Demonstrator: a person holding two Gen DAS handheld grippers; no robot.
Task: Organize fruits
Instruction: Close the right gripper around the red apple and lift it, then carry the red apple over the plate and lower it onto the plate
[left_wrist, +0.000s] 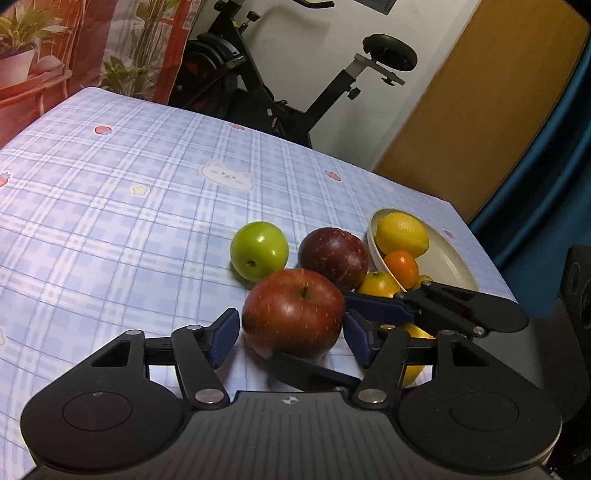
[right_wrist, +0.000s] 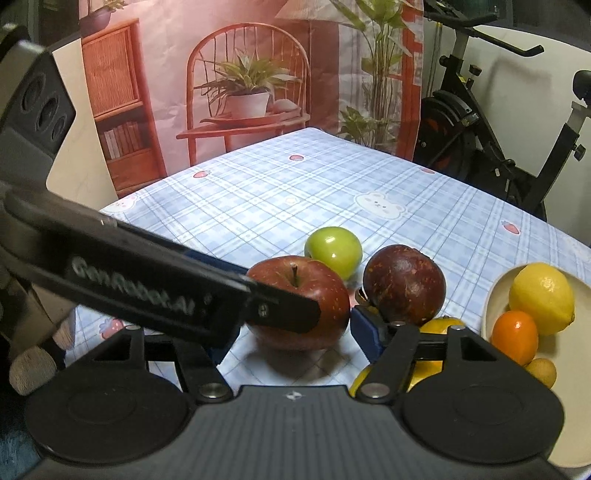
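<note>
A red apple (left_wrist: 293, 312) (right_wrist: 299, 302) sits on the blue checked tablecloth (left_wrist: 129, 206). My left gripper (left_wrist: 291, 336) is open, its blue pads either side of the apple. My right gripper (right_wrist: 291, 332) is open around the same apple, its left finger hidden behind the left gripper's arm (right_wrist: 147, 280). Behind lie a green apple (left_wrist: 258, 250) (right_wrist: 333, 251) and a dark red plum (left_wrist: 333, 257) (right_wrist: 404, 283). A cream bowl (left_wrist: 443, 258) (right_wrist: 495, 299) holds a lemon (left_wrist: 402, 233) (right_wrist: 541, 298) and a small orange (left_wrist: 402, 266) (right_wrist: 515, 336).
A yellow-orange citrus (left_wrist: 378, 285) (right_wrist: 439, 326) lies beside the bowl, partly hidden by fingers. An exercise bike (left_wrist: 288, 85) (right_wrist: 491, 140) stands past the table's far edge. A printed backdrop (right_wrist: 240, 85) hangs behind.
</note>
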